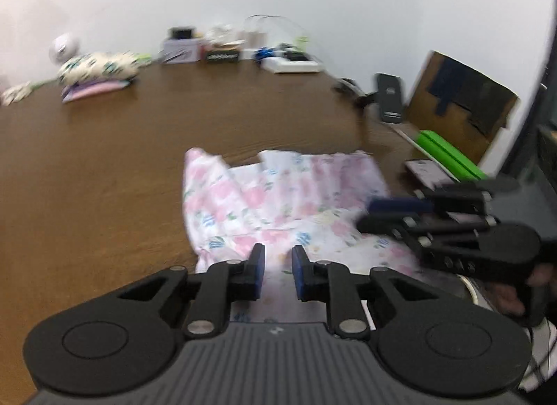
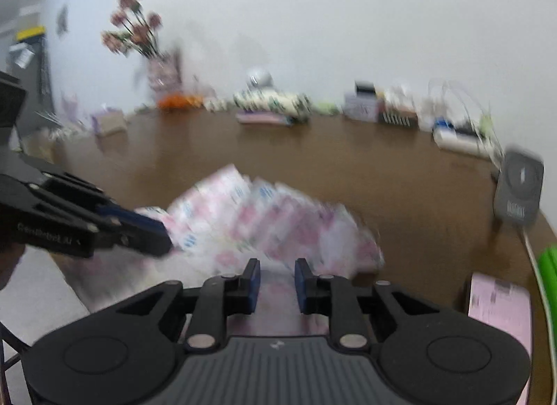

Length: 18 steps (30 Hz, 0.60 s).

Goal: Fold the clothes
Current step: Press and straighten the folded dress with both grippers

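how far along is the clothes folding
Done: a folded stack already sits at the table's far side. In hand: the floral garment lies rumpled near the front edge, with the left gripper and right gripper both low over its near hem; whether they pinch it is unclear. Left: all its folds.

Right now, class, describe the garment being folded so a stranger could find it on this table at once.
Start at the brown wooden table and come to its near edge, just ahead of both pairs of fingers. There lies the floral garment, spread out and rumpled. It is white with pink flowers; the only other clothes, a folded stack, sit far back by the wall.
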Motion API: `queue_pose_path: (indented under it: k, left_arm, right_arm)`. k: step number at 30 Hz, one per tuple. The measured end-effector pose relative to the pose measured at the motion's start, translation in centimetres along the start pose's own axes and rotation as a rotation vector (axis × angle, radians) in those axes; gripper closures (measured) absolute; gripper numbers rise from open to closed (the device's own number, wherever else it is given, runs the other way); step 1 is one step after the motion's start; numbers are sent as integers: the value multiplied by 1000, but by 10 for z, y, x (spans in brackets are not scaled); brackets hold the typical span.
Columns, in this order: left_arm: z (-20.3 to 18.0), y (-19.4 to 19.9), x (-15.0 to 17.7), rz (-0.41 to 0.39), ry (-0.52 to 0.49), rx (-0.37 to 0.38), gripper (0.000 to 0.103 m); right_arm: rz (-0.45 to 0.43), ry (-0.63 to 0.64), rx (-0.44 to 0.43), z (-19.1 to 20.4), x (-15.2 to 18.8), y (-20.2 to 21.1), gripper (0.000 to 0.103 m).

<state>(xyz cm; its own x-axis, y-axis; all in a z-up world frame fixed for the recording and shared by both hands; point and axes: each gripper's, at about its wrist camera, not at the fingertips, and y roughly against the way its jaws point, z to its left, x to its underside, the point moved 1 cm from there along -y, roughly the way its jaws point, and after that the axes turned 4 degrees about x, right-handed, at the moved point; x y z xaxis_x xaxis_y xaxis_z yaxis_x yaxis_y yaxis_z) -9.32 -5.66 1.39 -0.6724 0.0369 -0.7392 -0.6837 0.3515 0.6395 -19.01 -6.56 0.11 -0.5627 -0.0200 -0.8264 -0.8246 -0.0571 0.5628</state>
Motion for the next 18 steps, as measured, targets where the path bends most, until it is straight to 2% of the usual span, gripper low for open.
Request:
queue_pose_path:
  k: [5,7,10,12,15,17,18]
  left_arm:
    - [23,-8,1,0,97,39,85]
    - [24,-5,1,-16,87,38,83]
    - [22,-9,2,-41,103,30,82]
    - [22,-11,4,-65,109,18,82]
    - [26,-10,7,-80,112,15,83]
    - [31,-9,9,-86,122,25,85]
    - [33,-8,10,-89,128,32,85]
  right_arm:
    - [6,-76,-29,-13,9,-7,85]
    - [1,-71,-20,-12,7,-4,85]
    - [-73,-48,-42,-1,-2,11,79]
    - [-71,-29,-98,13,-5,6,81]
    - [-34,-14,-74,27,3,-12,81]
    - [-46,-68,-88,20,8,-9,79]
    - [-44,-101,-97,15,10,-7,81]
